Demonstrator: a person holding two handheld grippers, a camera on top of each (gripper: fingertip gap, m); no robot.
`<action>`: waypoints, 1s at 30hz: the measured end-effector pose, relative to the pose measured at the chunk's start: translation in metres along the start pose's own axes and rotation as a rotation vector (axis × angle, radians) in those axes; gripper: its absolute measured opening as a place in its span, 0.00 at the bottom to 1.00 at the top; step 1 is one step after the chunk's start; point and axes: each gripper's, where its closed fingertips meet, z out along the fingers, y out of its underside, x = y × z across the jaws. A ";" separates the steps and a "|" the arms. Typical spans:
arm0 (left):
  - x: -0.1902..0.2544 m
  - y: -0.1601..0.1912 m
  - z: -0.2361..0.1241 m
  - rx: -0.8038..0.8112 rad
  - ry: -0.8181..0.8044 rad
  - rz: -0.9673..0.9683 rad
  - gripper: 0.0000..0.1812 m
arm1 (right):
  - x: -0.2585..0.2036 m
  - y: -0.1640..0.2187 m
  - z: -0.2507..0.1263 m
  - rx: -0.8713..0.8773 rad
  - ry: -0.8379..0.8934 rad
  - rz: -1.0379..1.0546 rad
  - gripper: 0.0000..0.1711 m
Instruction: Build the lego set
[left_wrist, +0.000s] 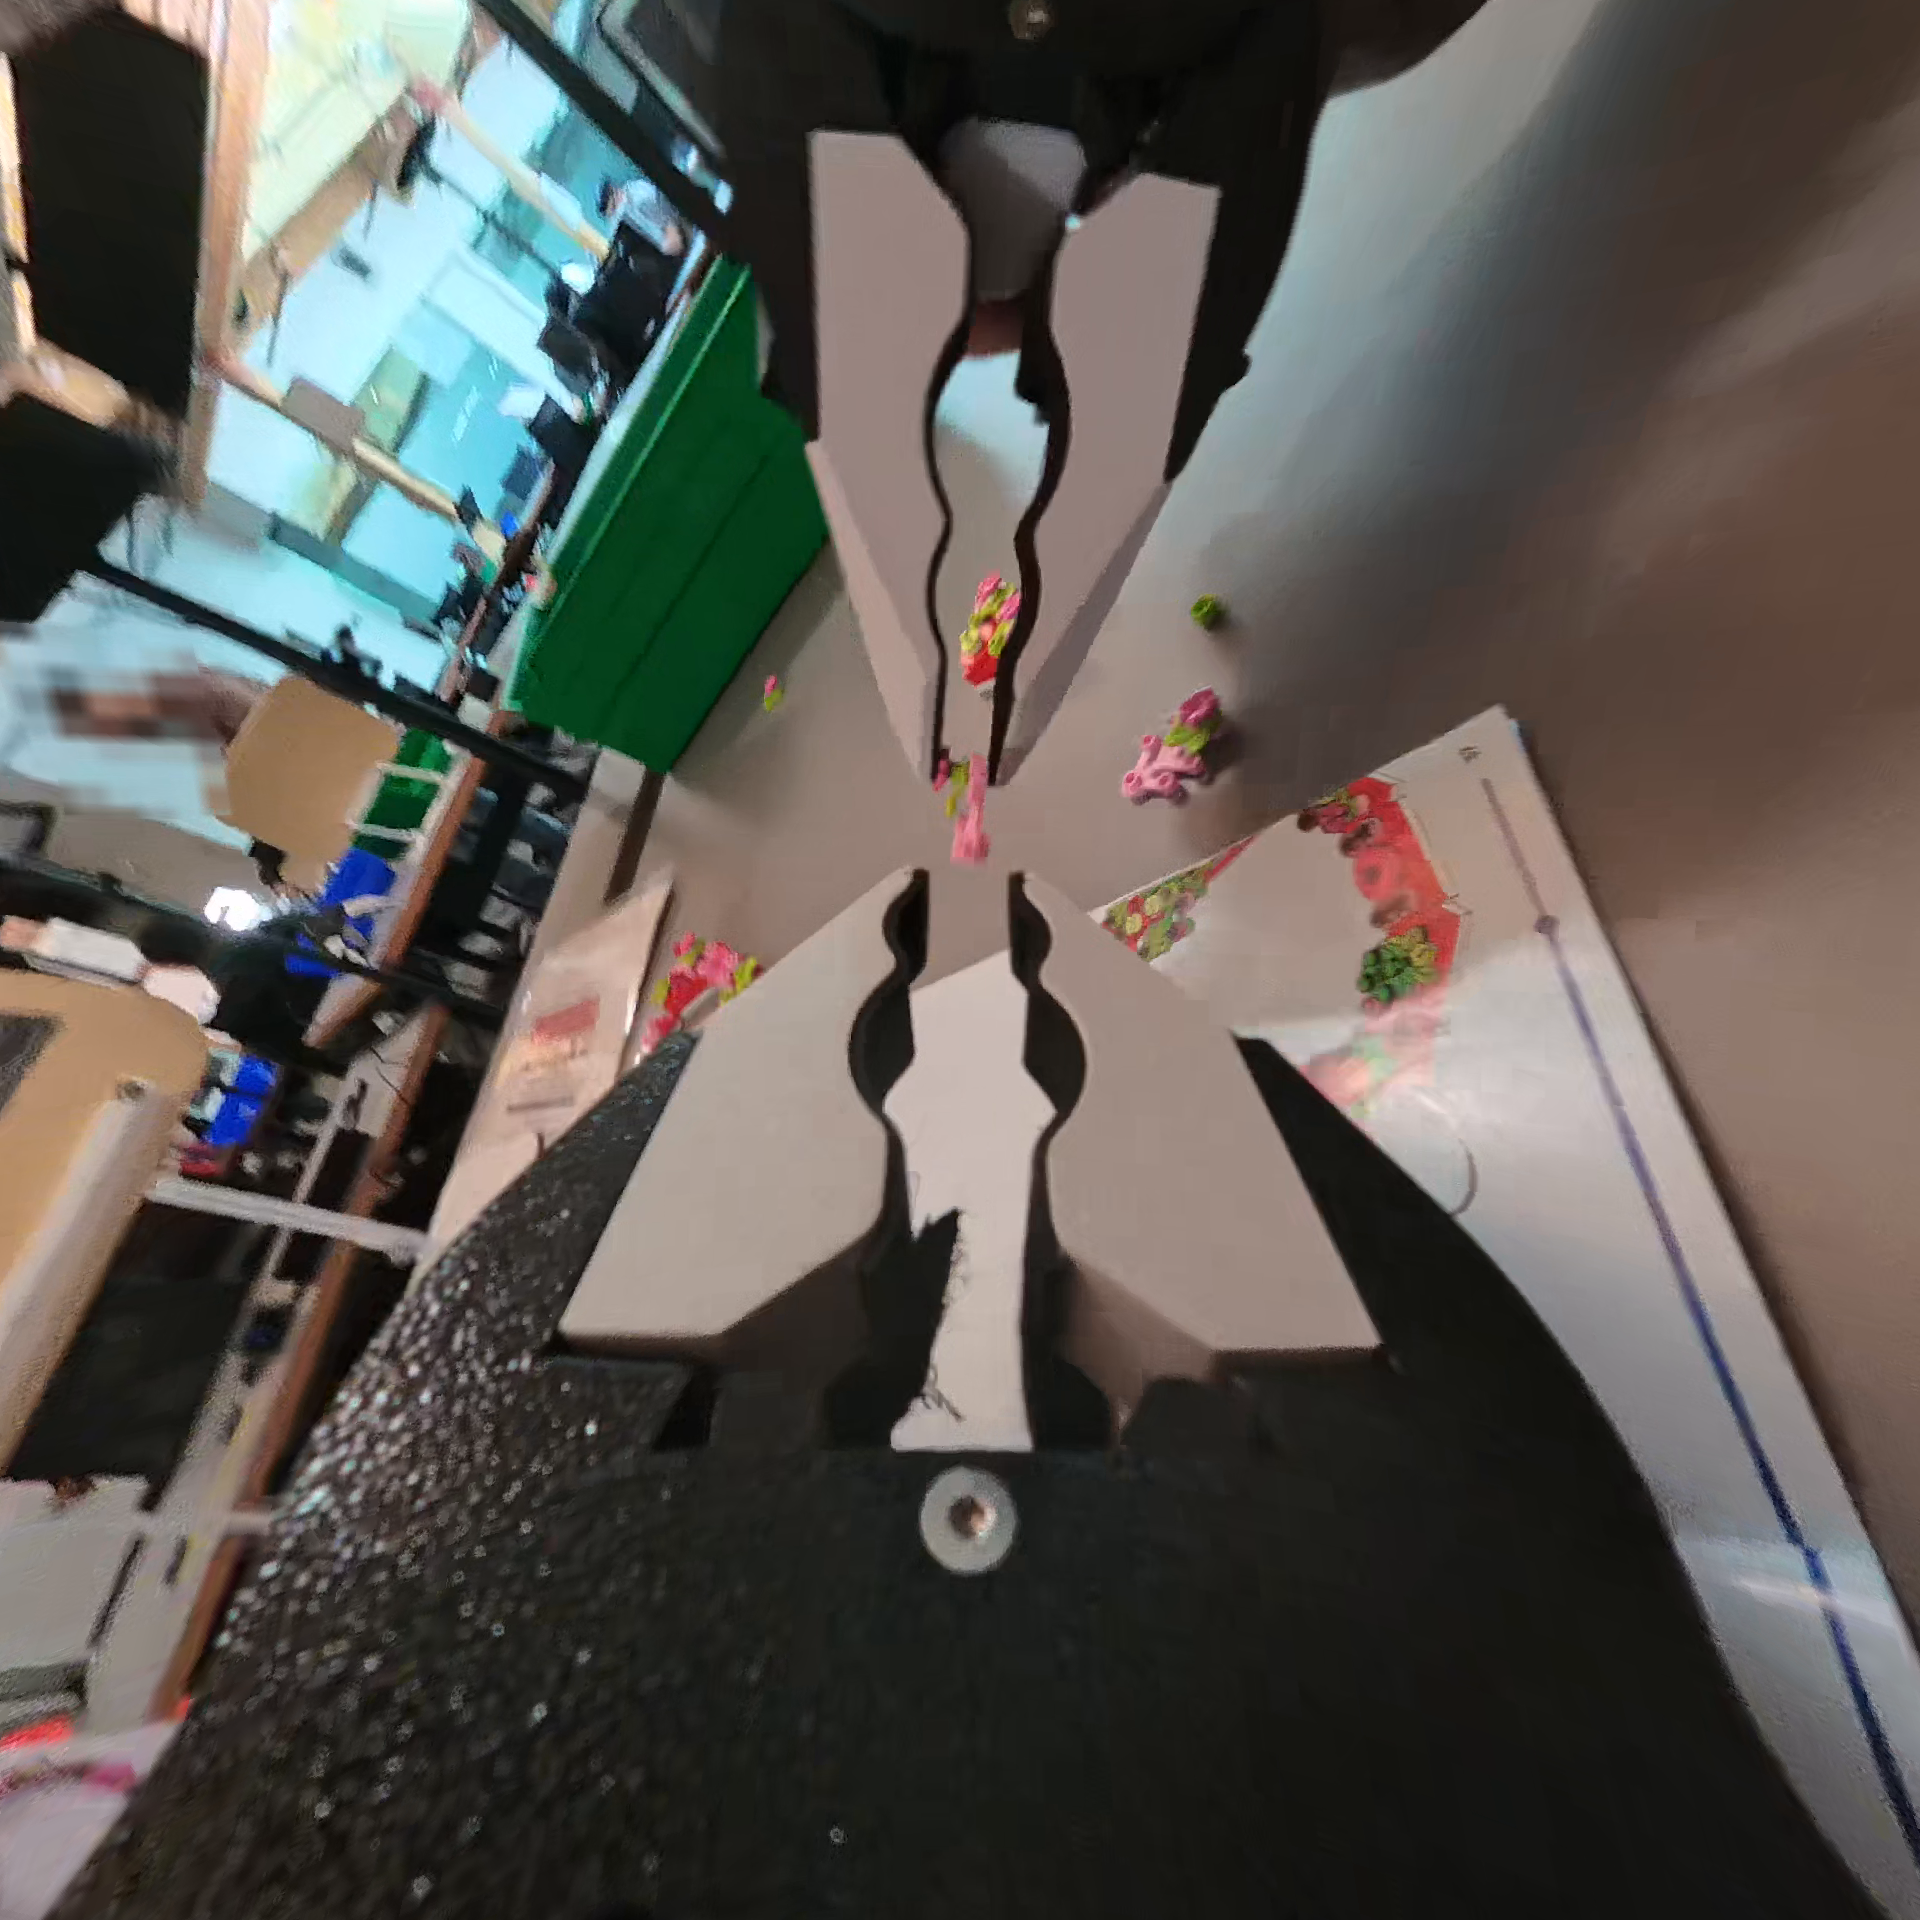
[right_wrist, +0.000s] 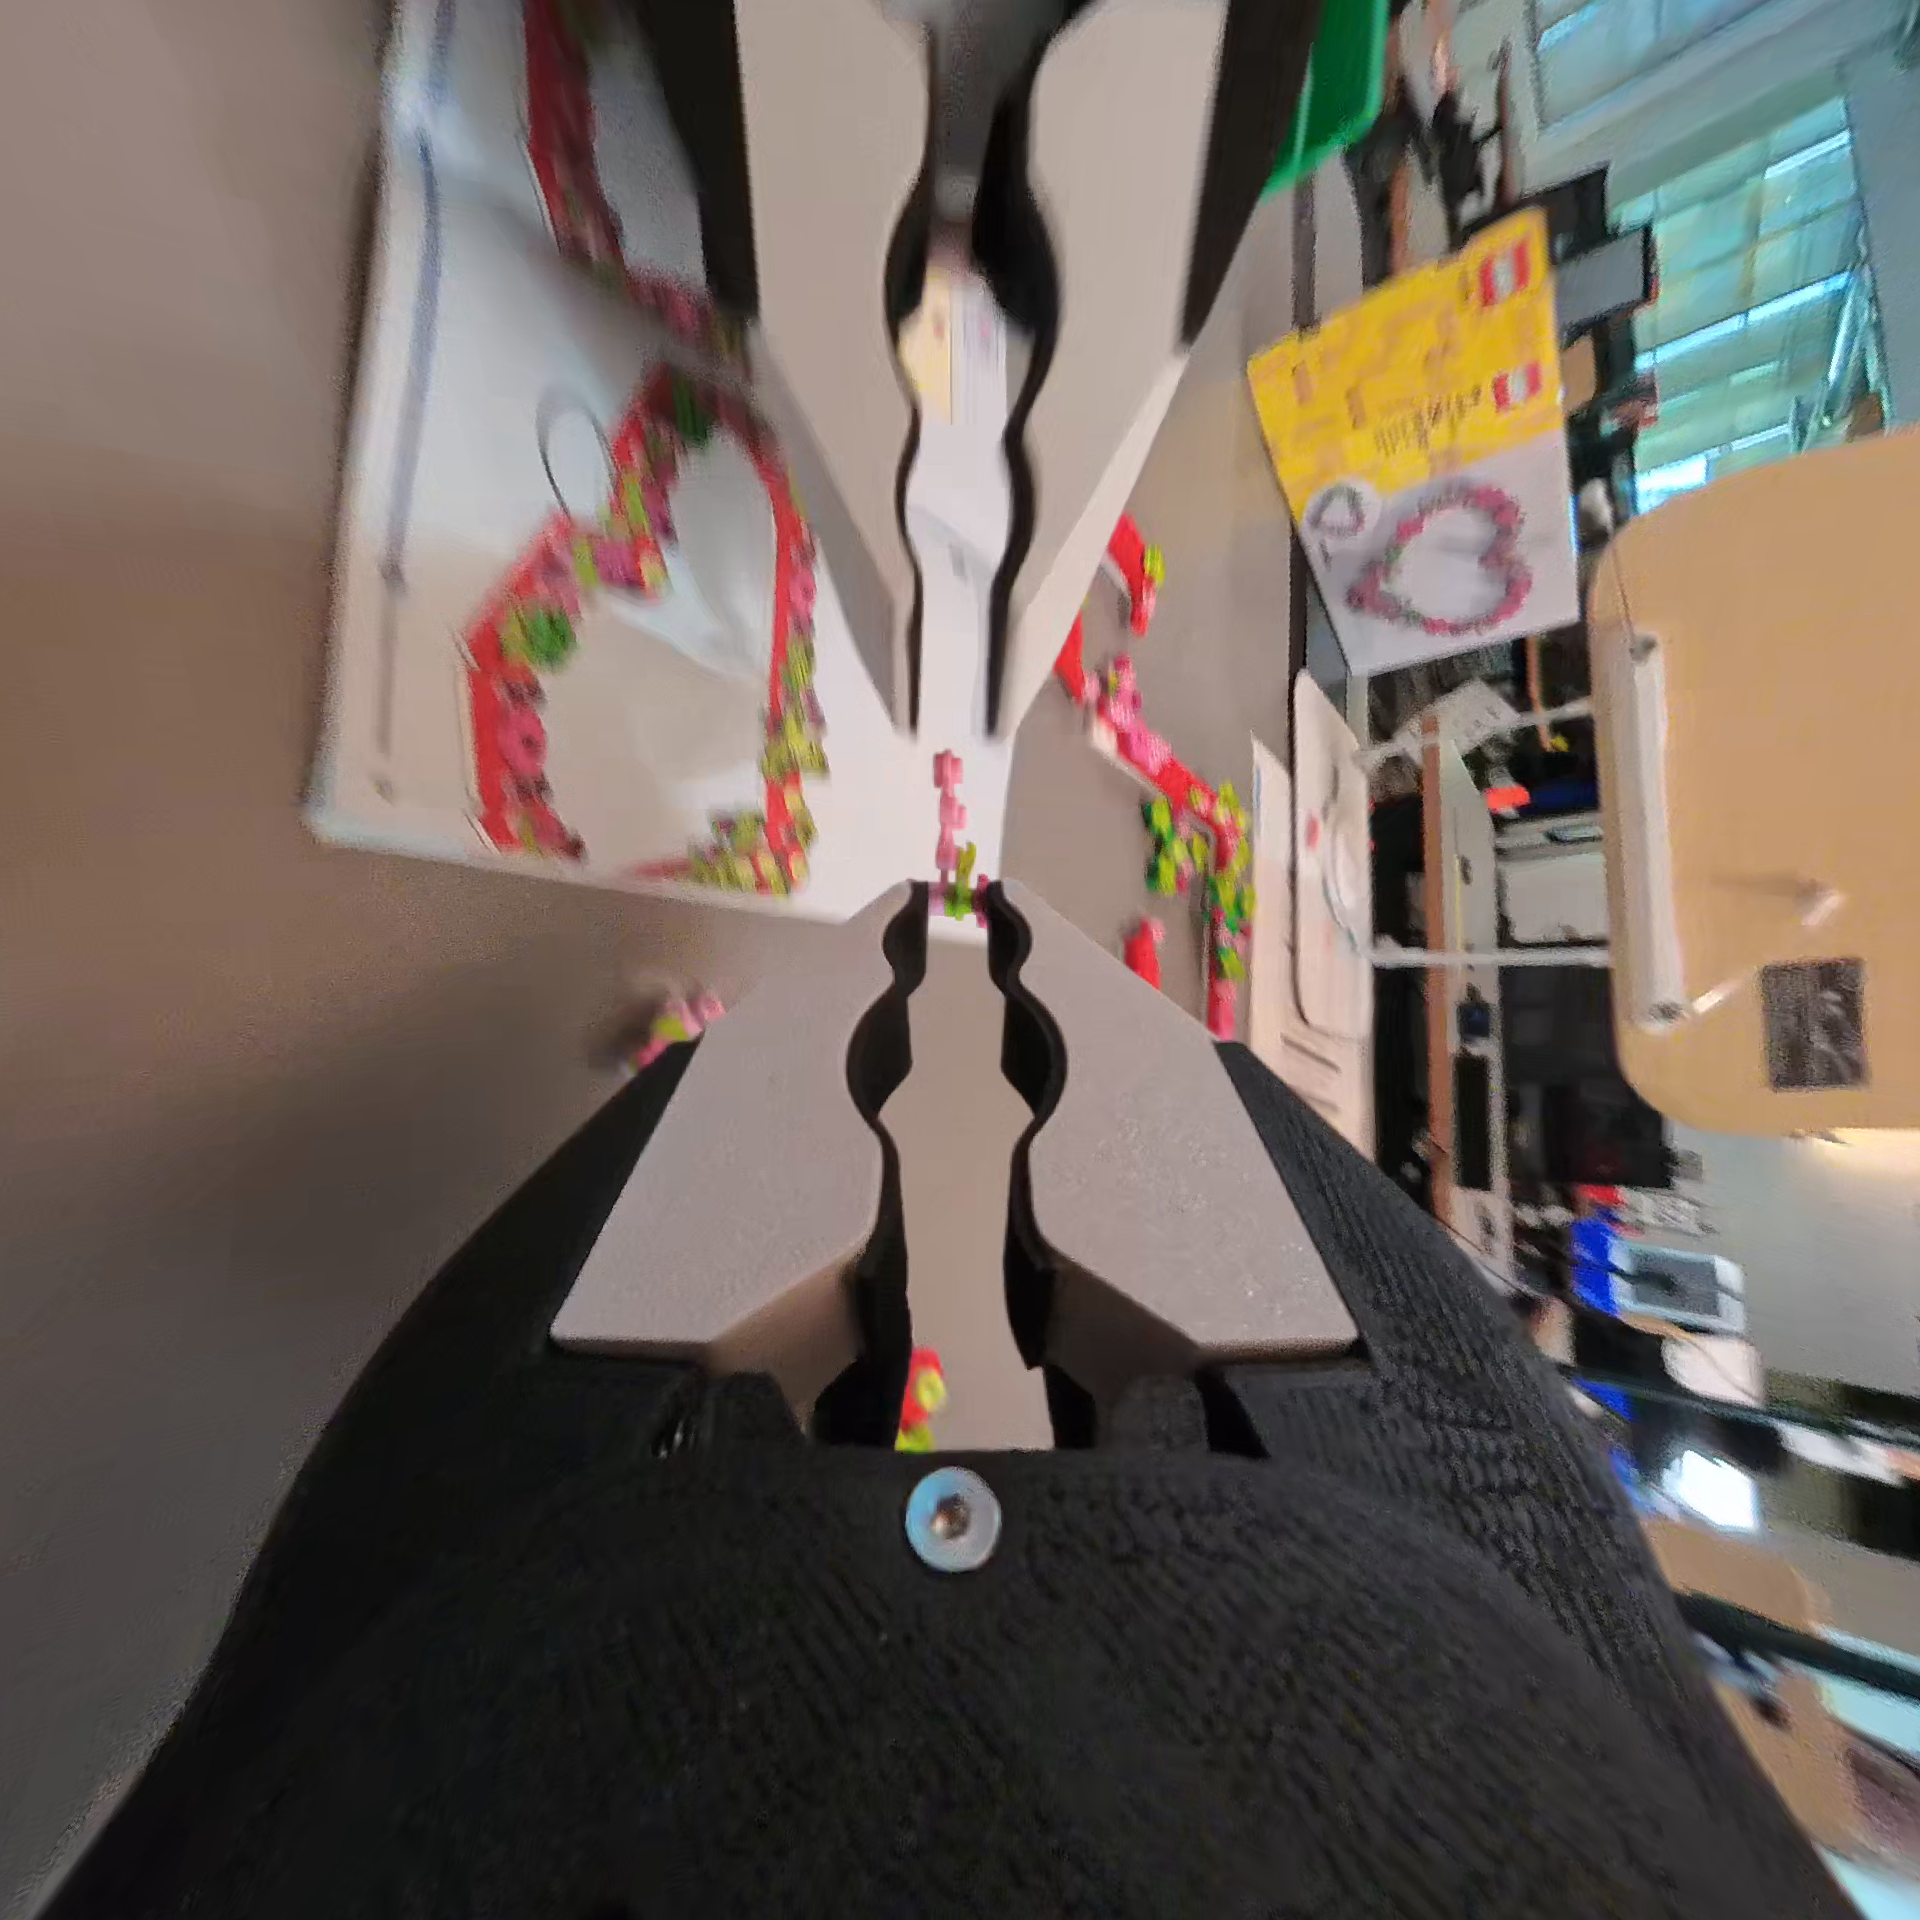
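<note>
My right gripper (right_wrist: 953, 899) is shut on a small pink and lime lego piece (right_wrist: 951, 831), which sticks out ahead of its tips. In the left wrist view the right gripper (left_wrist: 971, 771) comes in from the top with that pink piece (left_wrist: 971, 816) hanging from its tips. My left gripper (left_wrist: 966, 883) faces it tip to tip, with its jaws apart and empty, just short of the piece's free end. It also shows in the right wrist view (right_wrist: 953, 727). A partly built red heart section with pink and green flowers (right_wrist: 1174, 800) lies on the grey table (right_wrist: 156, 727).
An open instruction booklet (left_wrist: 1507, 987) lies beside the grippers. Loose pieces lie on the table: a pink flower cluster (left_wrist: 1174, 753), a lime stud (left_wrist: 1205, 611), a red and green bit (left_wrist: 987, 623). A green bin (left_wrist: 665, 582) and the yellow set box (right_wrist: 1423, 416) stand at the table's far side.
</note>
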 end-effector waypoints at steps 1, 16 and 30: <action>-0.005 0.005 0.000 -0.019 -0.012 -0.030 0.08 | 0.000 0.014 0.002 -0.062 0.002 -0.045 0.05; -0.056 0.043 -0.024 -0.058 -0.153 -0.376 0.12 | -0.019 0.070 0.005 -0.338 -0.282 -0.206 0.19; -0.040 0.053 -0.015 -0.251 -0.134 -0.297 0.14 | 0.088 0.031 -0.042 0.122 0.293 0.564 0.34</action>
